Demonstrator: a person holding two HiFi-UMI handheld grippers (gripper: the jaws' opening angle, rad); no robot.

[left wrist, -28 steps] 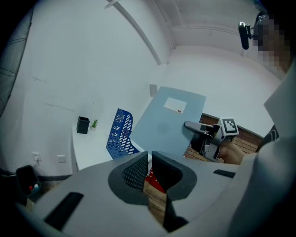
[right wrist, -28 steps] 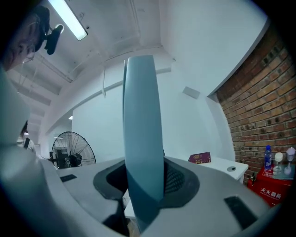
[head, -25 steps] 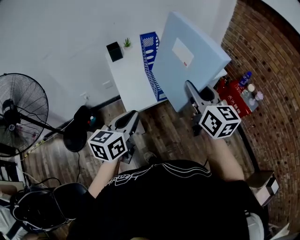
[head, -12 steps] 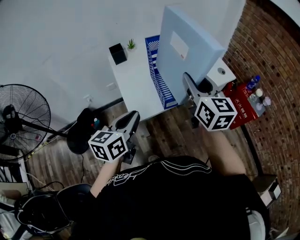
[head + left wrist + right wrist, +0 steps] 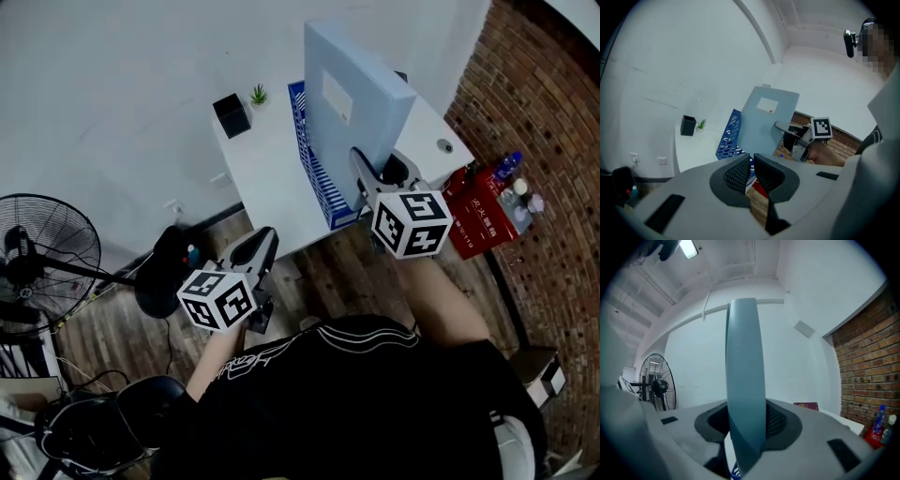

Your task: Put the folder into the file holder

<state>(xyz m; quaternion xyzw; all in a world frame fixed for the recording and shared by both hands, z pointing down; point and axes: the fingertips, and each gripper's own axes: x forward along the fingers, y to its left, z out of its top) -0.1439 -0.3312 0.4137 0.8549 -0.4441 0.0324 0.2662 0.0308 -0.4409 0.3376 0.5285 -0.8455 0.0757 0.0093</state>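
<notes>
A light blue folder [image 5: 354,103] with a white label stands upright on edge, held up over the near end of the blue perforated file holder [image 5: 312,161] on the white table [image 5: 267,159]. My right gripper [image 5: 367,180] is shut on the folder's lower near corner. In the right gripper view the folder's spine [image 5: 744,376] rises between the pads of the right gripper [image 5: 746,423]. My left gripper [image 5: 258,249] hangs low at the left, off the table, shut and holding nothing. The left gripper view shows the folder [image 5: 765,123] beside the holder [image 5: 728,137] beyond the left gripper [image 5: 750,171].
A black pen cup [image 5: 230,114] and a small green plant [image 5: 258,94] stand at the table's far corner. A red box [image 5: 476,204] and bottles [image 5: 517,184] sit by the brick wall at the right. A standing fan [image 5: 45,255] is on the wooden floor at the left.
The right gripper has swung the folder from a tilt to upright and carried it left, over the file holder. The left gripper has barely moved.
</notes>
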